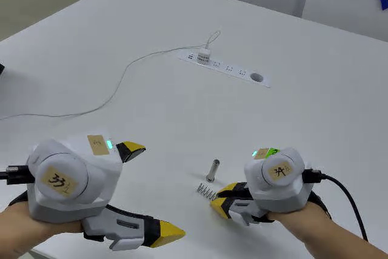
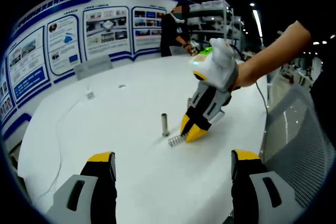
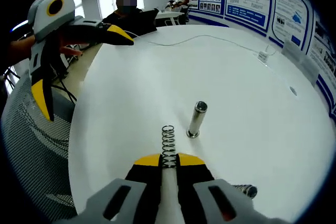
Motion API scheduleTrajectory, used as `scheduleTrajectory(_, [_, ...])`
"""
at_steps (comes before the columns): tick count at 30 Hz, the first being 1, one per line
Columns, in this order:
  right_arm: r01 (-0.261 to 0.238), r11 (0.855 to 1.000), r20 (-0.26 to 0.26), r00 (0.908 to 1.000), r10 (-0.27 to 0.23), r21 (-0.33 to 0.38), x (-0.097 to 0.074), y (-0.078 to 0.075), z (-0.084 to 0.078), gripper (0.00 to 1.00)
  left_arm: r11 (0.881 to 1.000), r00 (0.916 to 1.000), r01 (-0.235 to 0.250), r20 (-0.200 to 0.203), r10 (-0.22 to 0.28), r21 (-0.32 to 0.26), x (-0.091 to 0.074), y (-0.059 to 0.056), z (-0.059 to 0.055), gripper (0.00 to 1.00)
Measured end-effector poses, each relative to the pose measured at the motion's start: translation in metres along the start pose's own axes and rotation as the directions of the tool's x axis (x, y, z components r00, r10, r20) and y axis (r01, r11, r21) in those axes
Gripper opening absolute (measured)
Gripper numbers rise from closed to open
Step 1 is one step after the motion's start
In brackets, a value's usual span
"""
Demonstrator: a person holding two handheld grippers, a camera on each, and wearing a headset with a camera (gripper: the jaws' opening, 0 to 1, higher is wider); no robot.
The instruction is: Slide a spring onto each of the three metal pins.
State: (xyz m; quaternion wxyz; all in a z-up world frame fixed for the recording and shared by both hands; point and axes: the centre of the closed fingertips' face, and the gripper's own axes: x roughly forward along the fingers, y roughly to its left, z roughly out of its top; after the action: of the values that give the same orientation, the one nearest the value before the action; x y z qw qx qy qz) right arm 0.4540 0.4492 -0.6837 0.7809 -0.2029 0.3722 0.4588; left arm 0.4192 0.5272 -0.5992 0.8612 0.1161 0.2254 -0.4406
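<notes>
A short metal pin stands upright on the white table. Just in front of it my right gripper is shut on one end of a small spring. The spring lies low over the table and points past the pin's left side. My left gripper is held open at the lower left, with nothing between its jaws. Beside the right gripper's jaw lies another small metal piece with coils on it, partly hidden.
A white power strip with a plugged adapter and a thin cable lies at the back of the table. A mesh chair stands at the table's edge. A person sits beyond the far side.
</notes>
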Motion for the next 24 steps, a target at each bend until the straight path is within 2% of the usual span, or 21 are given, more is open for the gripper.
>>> scheduleTrajectory(2, [0.004, 1.0, -0.006, 1.0, -0.004, -0.017, -0.001, 0.0, -0.001, 0.11, 1.0, 1.0, 0.004, 0.003, -0.004, 0.002, 0.0, -0.001, 0.001, 0.93])
scheduleTrajectory(5, [0.001, 1.0, 0.012, 0.9999, 0.0, -0.025, -0.008, 0.002, 0.005, 0.11, 1.0, 0.9999, 0.01, 0.003, -0.01, 0.009, 0.0, -0.002, 0.002, 0.91])
scheduleTrajectory(10, [-0.009, 0.998, 0.051, 0.9986, 0.013, -0.068, -0.028, 0.008, 0.022, 0.11, 0.999, 0.9997, 0.022, 0.012, -0.022, 0.028, 0.003, -0.003, 0.007, 0.88])
scheduleTrajectory(13, [-0.013, 0.994, 0.076, 0.9969, 0.021, -0.106, -0.042, 0.013, 0.034, 0.11, 0.998, 0.9985, 0.05, 0.019, -0.051, 0.045, 0.006, -0.008, 0.014, 0.84])
scheduleTrajectory(14, [0.002, 0.985, 0.077, 0.997, 0.011, -0.17, -0.048, 0.013, 0.038, 0.11, 0.997, 0.9976, 0.063, 0.024, -0.064, 0.053, 0.008, -0.011, 0.017, 0.82])
scheduleTrajectory(16, [-0.001, 0.973, 0.069, 0.9974, 0.017, -0.233, -0.057, 0.019, 0.043, 0.11, 0.994, 0.9961, 0.081, 0.031, -0.083, 0.068, 0.011, -0.015, 0.022, 0.78])
scheduleTrajectory(24, [-0.021, 0.956, 0.096, 0.9941, 0.051, -0.291, -0.079, 0.039, 0.052, 0.11, 0.982, 0.9882, 0.135, 0.056, -0.143, 0.133, 0.019, -0.029, 0.042, 0.68])
